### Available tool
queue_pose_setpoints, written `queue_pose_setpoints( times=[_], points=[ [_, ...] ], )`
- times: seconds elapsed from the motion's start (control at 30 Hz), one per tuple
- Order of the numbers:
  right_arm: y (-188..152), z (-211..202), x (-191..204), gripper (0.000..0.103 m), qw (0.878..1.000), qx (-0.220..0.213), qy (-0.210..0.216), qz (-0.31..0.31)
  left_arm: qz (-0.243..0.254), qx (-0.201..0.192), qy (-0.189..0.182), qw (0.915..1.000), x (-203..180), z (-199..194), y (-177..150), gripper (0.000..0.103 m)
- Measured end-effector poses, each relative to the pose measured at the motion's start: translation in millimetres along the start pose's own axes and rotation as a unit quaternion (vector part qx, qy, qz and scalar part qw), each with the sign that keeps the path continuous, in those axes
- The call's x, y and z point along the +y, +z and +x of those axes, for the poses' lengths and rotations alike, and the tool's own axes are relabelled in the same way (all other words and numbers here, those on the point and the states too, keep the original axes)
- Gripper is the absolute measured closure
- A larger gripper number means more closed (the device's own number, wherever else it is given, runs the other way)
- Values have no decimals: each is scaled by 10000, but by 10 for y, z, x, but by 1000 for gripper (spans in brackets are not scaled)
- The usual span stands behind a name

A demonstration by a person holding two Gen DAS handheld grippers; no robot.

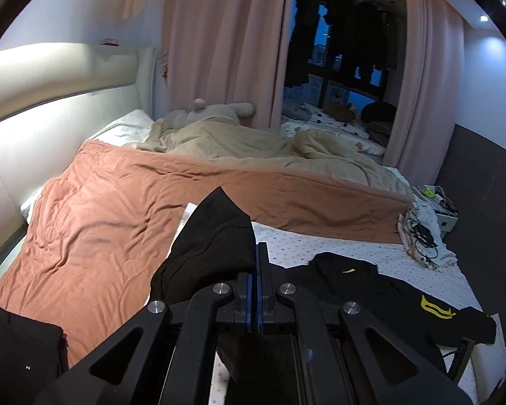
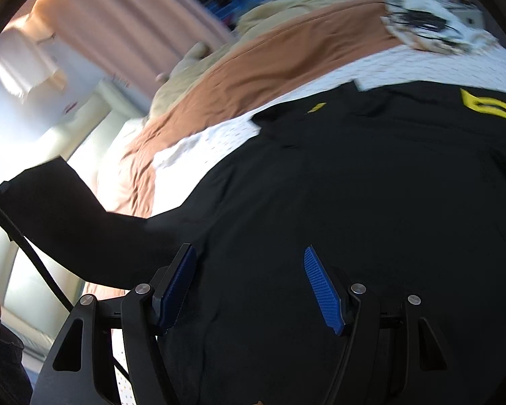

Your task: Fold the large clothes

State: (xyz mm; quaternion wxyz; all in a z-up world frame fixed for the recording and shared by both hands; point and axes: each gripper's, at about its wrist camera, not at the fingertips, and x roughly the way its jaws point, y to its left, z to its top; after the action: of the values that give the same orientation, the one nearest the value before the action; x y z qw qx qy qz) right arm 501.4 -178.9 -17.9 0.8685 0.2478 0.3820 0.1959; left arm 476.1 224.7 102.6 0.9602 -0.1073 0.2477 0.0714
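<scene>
A large black garment (image 1: 381, 290) with yellow markings (image 1: 433, 307) lies spread on the dotted white bed sheet (image 1: 320, 243). My left gripper (image 1: 258, 248) is shut on a bunched sleeve (image 1: 212, 236) of this garment and holds it lifted above the bed. In the right wrist view the sleeve (image 2: 67, 216) stretches up and to the left from the garment's body (image 2: 354, 185). My right gripper (image 2: 249, 270) hovers close over the body with its jaws open. Its blue pads (image 2: 320, 290) stand wide apart and nothing is between them.
An orange-brown blanket (image 1: 118, 209) covers the left of the bed, with a beige duvet (image 1: 239, 141) and a plush toy (image 1: 202, 108) behind it. A pile of cloth and cables (image 1: 421, 236) lies at the right edge. A folded black piece (image 1: 27, 347) sits at lower left. A padded headboard (image 1: 50, 108) runs along the left.
</scene>
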Motion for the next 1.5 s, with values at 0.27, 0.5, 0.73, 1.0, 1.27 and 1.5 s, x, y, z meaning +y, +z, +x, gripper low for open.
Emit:
queue_pose_setpoints(
  times=[0.27, 0.5, 0.73, 1.0, 1.27, 1.5],
  points=[
    [-189, -482, -282, 38, 9976, -362, -340, 481, 299, 143, -734, 9968, -776, 48, 14, 99],
    [-261, -695, -454, 38, 9948, -531, -431, 753, 422, 396, -1221, 9908, -1325, 309, -149, 99],
    [-255, -790, -739, 38, 9898, -577, -548, 1184, 284, 601, -1497, 9865, -1681, 633, -443, 99],
    [-236, -920, -937, 38, 9825, -669, -738, 1571, -133, 1043, -1707, 9797, -1957, 1132, -1042, 99],
    [-254, -1082, -1111, 38, 9758, -757, -993, 1794, -630, 1609, -1866, 9671, -2214, 1618, -1782, 99],
    [-250, -1095, -1092, 38, 9778, -708, -1009, 1695, -1003, 2117, -1736, 9565, -2330, 1786, -2182, 62]
  ],
)
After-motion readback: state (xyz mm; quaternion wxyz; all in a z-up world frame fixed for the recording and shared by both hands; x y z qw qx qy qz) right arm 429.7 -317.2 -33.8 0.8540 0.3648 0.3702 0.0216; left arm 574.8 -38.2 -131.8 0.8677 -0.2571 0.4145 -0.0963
